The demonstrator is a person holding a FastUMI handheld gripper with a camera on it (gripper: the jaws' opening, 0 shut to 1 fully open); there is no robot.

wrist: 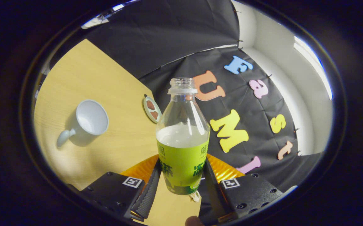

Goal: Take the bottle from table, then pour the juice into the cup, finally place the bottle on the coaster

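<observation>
A clear, uncapped bottle [182, 138] with a green label, about half full of pale juice, sits between my fingers, which press on both sides of its lower part. My gripper [181, 180] is shut on it and holds it lifted above the wooden table [106, 94]; the whole scene is tilted. A white cup [87, 122] with a handle stands empty on the table, beyond and to the left of the fingers. A small round coaster [152, 109] with brown patterns lies near the table's far edge, just left of the bottle's shoulder.
The table's edge runs close behind the coaster, with the black cloth wall [175, 40] beyond it. A white wall [281, 81] stands to the right. A shiny orange part [139, 171] shows behind the fingers.
</observation>
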